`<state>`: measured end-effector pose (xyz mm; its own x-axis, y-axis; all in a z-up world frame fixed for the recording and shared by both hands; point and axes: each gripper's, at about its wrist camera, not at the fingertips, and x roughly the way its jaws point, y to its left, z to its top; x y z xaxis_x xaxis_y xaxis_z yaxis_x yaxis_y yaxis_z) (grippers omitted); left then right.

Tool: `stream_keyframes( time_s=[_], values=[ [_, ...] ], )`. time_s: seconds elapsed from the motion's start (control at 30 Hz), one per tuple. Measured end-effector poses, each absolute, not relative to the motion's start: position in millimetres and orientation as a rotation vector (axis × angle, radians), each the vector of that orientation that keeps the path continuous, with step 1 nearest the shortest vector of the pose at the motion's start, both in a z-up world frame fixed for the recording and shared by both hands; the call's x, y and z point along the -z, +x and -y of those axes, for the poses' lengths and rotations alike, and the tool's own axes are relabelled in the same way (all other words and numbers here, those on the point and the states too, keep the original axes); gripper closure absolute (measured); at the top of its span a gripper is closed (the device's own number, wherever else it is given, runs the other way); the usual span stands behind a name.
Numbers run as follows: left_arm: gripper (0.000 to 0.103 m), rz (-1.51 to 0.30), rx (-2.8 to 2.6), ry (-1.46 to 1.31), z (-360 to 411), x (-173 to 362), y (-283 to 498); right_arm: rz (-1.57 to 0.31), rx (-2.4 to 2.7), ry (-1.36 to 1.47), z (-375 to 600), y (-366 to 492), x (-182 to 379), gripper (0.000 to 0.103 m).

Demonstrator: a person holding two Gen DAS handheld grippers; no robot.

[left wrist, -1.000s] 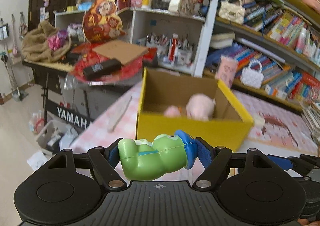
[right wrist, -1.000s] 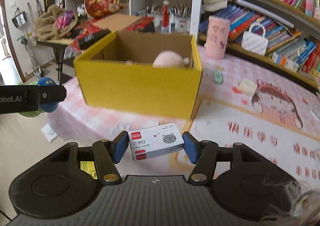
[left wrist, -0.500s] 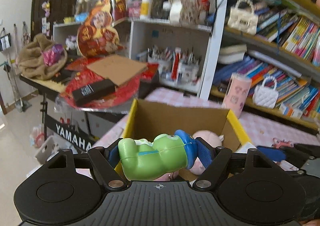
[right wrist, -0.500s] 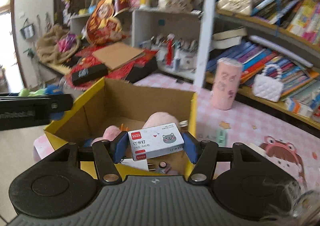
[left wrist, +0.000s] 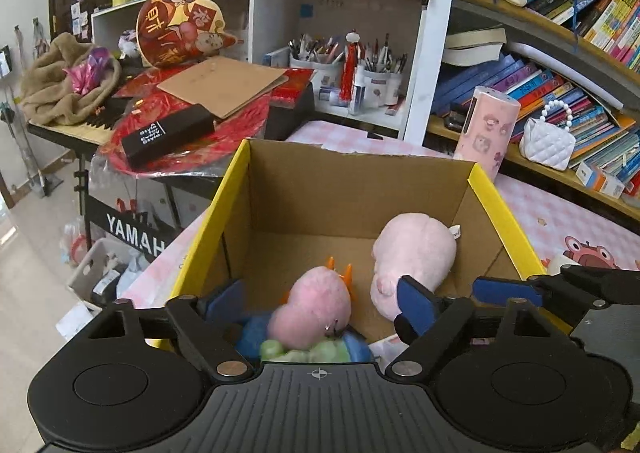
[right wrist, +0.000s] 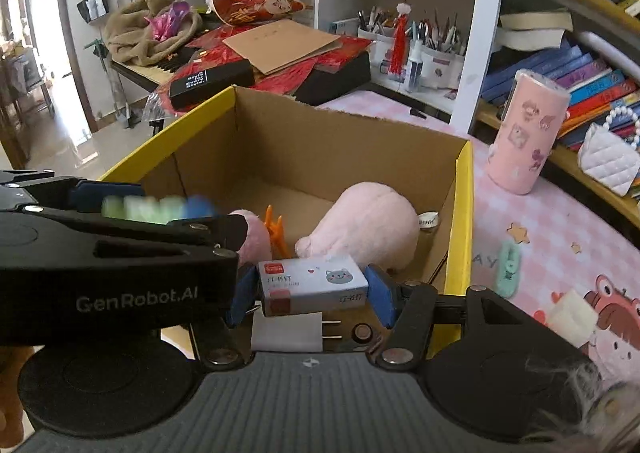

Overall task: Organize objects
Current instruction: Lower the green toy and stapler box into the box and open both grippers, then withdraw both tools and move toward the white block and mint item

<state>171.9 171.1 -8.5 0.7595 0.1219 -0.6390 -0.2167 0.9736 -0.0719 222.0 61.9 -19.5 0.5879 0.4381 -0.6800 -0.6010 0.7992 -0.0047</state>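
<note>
gripping a staple box (right wrist: 313, 285), right gripper (right wrist: 312, 293); left gripper (left wrist: 320, 303) spread, empty.

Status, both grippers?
Left hand-held gripper open over box, green toy loose inside. Right hand-held gripper shut on staple box. Plush below.

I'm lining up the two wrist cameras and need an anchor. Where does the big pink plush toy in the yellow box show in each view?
Left wrist view: the big pink plush toy lies right of centre, by the right wall of the yellow box.
Right wrist view: the toy sits near centre, just beyond the staple box.
Shared landmark: the pink cylinder right of the box.
</note>
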Motion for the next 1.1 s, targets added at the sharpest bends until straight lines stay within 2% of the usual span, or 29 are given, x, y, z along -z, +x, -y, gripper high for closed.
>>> stream_keyframes(
  time_s=[0.1, 0.6, 1.1],
  values=[
    [0.015, -0.649, -0.193, -0.134, -172, 1, 165, -0.702, -0.600, -0.241, -59, 218, 17, 0.038],
    [0.013, -0.536, -0.204, -0.198, -192, -34, 79, -0.504, -0.488, -0.140, -16, 151, -27, 0.035],
    [0.012, -0.645, -0.137, -0.139, -191, -4, 24, -0.613, -0.292, -0.130, -5, 63, 11, 0.033]
  ],
)
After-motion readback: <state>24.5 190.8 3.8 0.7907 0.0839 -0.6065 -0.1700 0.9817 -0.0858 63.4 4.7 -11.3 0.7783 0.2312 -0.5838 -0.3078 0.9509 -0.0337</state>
